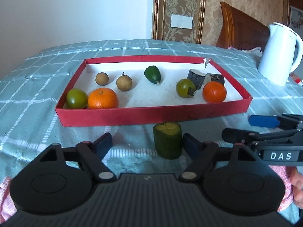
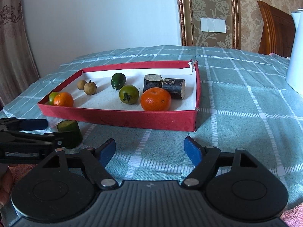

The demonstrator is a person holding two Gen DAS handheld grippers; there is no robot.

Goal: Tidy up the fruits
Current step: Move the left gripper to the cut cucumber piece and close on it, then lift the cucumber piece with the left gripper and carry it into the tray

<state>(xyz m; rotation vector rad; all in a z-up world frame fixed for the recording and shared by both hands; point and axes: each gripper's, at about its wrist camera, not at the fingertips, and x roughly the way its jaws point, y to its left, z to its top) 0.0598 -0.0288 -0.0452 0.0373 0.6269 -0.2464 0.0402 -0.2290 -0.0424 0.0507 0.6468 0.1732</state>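
Cucumber stub, a short dark-green cylinder with a pale cut top, stood upright on the checked teal cloth of the counter, just outside the near wall of the red box lid. In the left wrist view it sat at lower centre, between the fingers of the left tongs but well off to the right: the right blue pad seemed to touch or nearly touch its side, while the left pad stood clear. Those tongs were half spread and gripped nothing. Its long axis ran vertical, so a sideways squeeze would suit it.

In the right wrist view the same stub appeared at lower left, partly hidden behind the left tongs. The right tongs hung half spread over bare cloth, holding nothing, farther from the stub. The left hand was plainly nearer.

Inside the lid lay two mandarins, two green tomatoes, two longans, a feijoa-like green fruit and two dark sugarcane pieces.
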